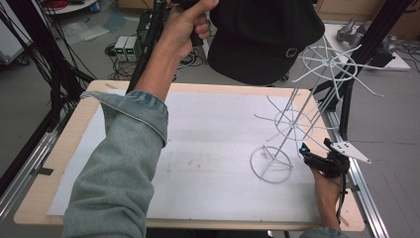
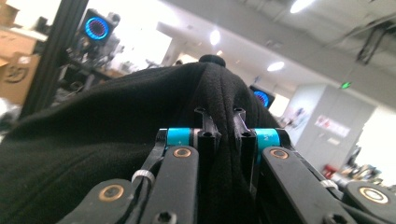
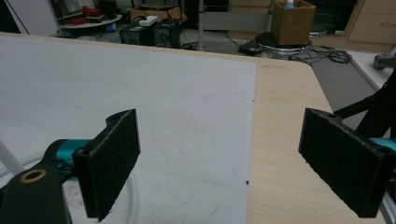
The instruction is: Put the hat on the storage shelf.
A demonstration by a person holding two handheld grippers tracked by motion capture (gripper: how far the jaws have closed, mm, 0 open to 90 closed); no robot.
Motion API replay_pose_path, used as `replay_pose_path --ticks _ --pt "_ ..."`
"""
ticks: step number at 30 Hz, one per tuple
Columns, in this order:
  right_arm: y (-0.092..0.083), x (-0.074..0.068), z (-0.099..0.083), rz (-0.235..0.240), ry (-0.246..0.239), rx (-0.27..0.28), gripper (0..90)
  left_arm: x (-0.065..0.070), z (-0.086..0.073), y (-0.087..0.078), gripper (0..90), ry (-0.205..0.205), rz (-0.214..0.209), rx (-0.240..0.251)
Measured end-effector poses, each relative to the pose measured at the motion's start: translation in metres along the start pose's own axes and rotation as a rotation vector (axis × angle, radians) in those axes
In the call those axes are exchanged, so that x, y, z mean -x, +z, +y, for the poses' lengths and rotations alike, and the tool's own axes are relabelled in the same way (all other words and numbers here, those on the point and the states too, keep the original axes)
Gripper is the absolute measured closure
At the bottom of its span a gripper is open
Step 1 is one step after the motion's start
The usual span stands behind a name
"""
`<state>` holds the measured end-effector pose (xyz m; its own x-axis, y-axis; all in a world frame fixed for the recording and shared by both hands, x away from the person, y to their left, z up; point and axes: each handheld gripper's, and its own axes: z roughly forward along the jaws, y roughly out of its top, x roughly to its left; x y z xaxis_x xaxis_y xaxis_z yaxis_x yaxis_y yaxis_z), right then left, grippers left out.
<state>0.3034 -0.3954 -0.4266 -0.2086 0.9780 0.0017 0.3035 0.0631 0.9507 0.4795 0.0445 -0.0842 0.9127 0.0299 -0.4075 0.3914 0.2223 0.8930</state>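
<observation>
Left gripper (image 2: 223,122) jaws pinch black cap (image 1: 262,37) (raised); right gripper (image 3: 224,158) jaws gape.

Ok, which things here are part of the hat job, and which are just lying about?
In the job:
black cap, pinched by the left gripper
white wire rack
right gripper, open beside the rack's base

Lying about:
cardboard box
power boxes on the floor

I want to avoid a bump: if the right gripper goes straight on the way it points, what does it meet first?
Probably nothing soon. The open right gripper points low across the white mat and wooden table; the path looks free to the far edge, though depth is unclear.
</observation>
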Motion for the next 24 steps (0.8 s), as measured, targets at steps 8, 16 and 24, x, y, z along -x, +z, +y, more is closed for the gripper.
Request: replay_pose_path --ticks 8,16,24 --pt "0.001 -0.001 0.000 0.001 0.000 -0.002 11.8 0.017 -0.005 -0.010 81.8 0.142 0.061 -0.083" --pt "0.001 -0.001 0.000 0.000 -0.004 -0.002 11.8 0.022 -0.016 -0.020 80.5 0.176 0.108 -0.140" --pt "0.003 -0.002 0.000 0.002 -0.007 0.000 11.8 0.027 -0.023 -0.020 78.3 0.266 0.178 -0.238"
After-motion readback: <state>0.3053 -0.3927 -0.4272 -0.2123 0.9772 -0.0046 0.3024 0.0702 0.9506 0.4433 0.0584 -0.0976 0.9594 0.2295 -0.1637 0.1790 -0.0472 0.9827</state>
